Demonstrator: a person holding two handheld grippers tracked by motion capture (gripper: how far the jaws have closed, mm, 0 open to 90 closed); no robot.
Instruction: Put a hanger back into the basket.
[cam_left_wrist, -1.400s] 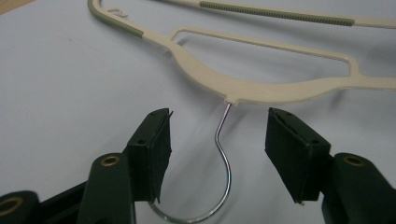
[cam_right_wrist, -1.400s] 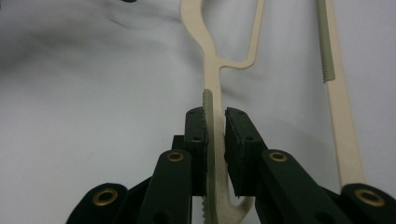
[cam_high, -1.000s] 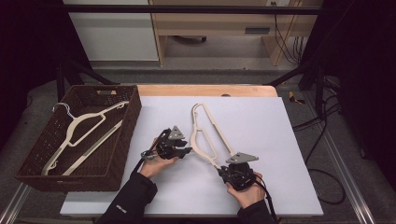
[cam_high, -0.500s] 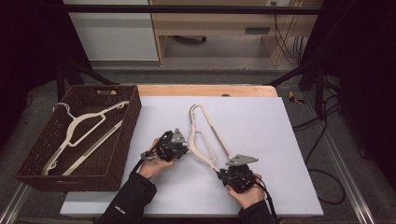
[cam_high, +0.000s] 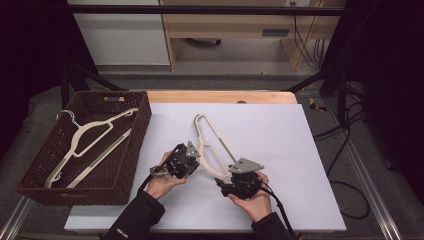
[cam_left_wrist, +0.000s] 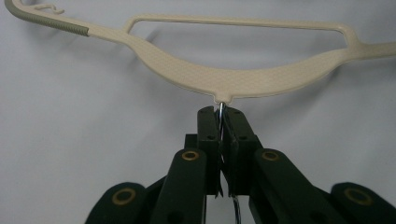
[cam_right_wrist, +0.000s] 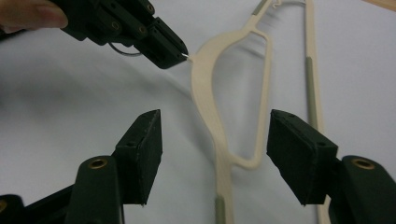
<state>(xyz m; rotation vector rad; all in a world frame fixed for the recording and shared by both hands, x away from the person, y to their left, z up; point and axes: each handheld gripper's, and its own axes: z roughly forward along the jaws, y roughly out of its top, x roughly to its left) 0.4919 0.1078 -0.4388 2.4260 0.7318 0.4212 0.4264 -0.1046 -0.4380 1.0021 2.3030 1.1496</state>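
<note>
A cream plastic hanger (cam_high: 210, 145) lies on the white table cover (cam_high: 280, 135). My left gripper (cam_high: 194, 159) is shut on the hanger's metal hook (cam_left_wrist: 220, 110), right at the neck of the hanger (cam_left_wrist: 243, 79). My right gripper (cam_right_wrist: 215, 154) has just been opening. One arm of the hanger (cam_right_wrist: 205, 93) runs between its pads (cam_right_wrist: 144, 149) and neither pad touches it. In the high view the right gripper (cam_high: 231, 179) sits at the hanger's near end. The left gripper (cam_right_wrist: 180, 53) also shows at the top left of the right gripper view.
A dark wicker basket (cam_high: 144, 125) stands at the table's left with another cream hanger (cam_high: 90, 140) inside. A wooden strip (cam_high: 220, 96) borders the far edge. Cables (cam_high: 345, 130) hang off the right side. White cover stretches to the right of the hands.
The hanger's far end has swung a little to the left. The right hand has shifted slightly left. The left hand stays at the hook.
</note>
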